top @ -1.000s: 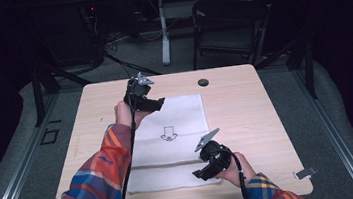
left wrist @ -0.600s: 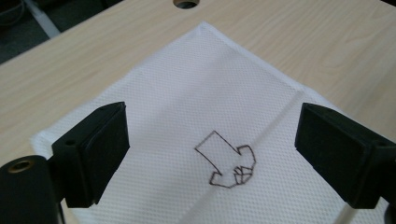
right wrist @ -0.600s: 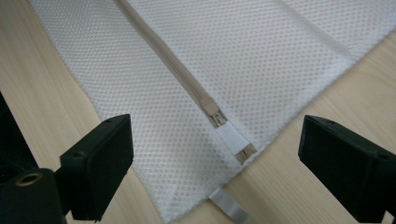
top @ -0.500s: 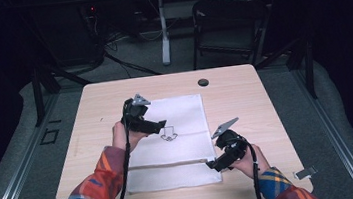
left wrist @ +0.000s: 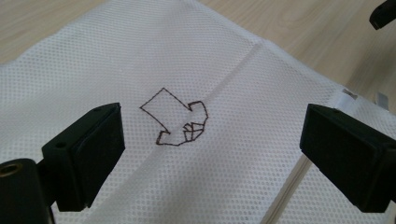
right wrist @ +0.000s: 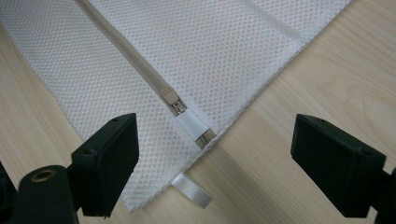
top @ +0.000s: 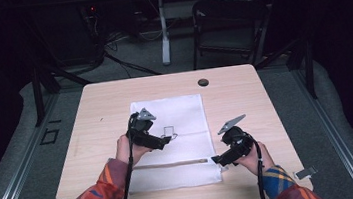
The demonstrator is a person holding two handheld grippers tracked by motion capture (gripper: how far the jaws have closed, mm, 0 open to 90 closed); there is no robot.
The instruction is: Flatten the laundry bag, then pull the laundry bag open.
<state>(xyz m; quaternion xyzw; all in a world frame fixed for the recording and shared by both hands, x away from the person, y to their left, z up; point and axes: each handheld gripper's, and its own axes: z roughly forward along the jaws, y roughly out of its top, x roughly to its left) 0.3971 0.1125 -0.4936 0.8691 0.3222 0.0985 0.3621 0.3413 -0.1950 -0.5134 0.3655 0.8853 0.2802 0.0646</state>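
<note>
High view showed the white mesh zip-up laundry bag (top: 171, 140) lying flat at the centre of the pale wooden table (top: 244, 96), the left tongs (top: 165, 140) over its middle and the right tongs (top: 215, 159) at its four-o'clock corner, dark room, a folding chair (top: 226, 23) at twelve o'clock.

Left gripper view had spread tongs (left wrist: 205, 154), just opened, holding nothing above the stitched brown arrow mark (left wrist: 175, 119); a pinch there could have bunched both layers.

Right gripper view had spread tongs (right wrist: 210, 163), just narrowed slightly, around the beige zipper slider (right wrist: 172, 100); its small tab might have slipped out.
</note>
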